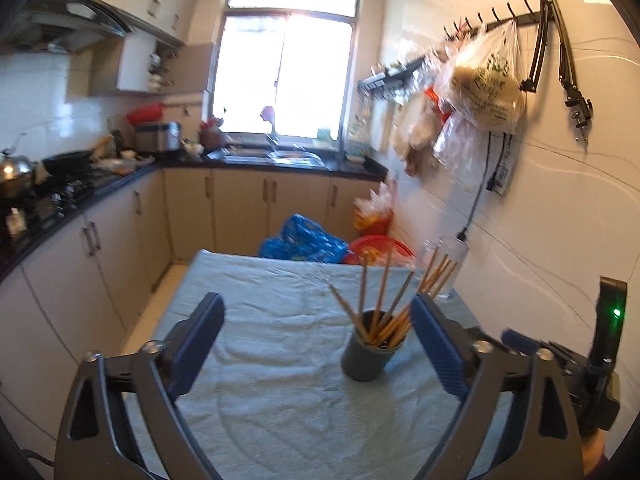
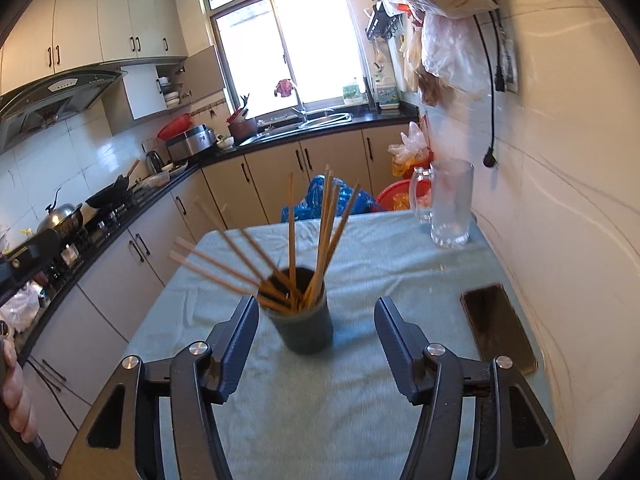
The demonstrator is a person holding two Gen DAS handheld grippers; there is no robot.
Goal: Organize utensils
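Desk (image 2: 360, 400) under pale blue cloth, against tiled wall. Glass mug (image 2: 450, 208) upright at far right corner of desk. Dark phone (image 2: 498, 330) flat near right edge. Grey cup (image 2: 306, 328) upright mid-desk, chopsticks (image 2: 320, 224) standing inside, fanned outward. Left gripper (image 1: 316, 344) fingers released, spread wide, nothing between; cup ahead toward its right finger. Right gripper (image 2: 316, 344) fingers released, apart, just short of cup, not touching.
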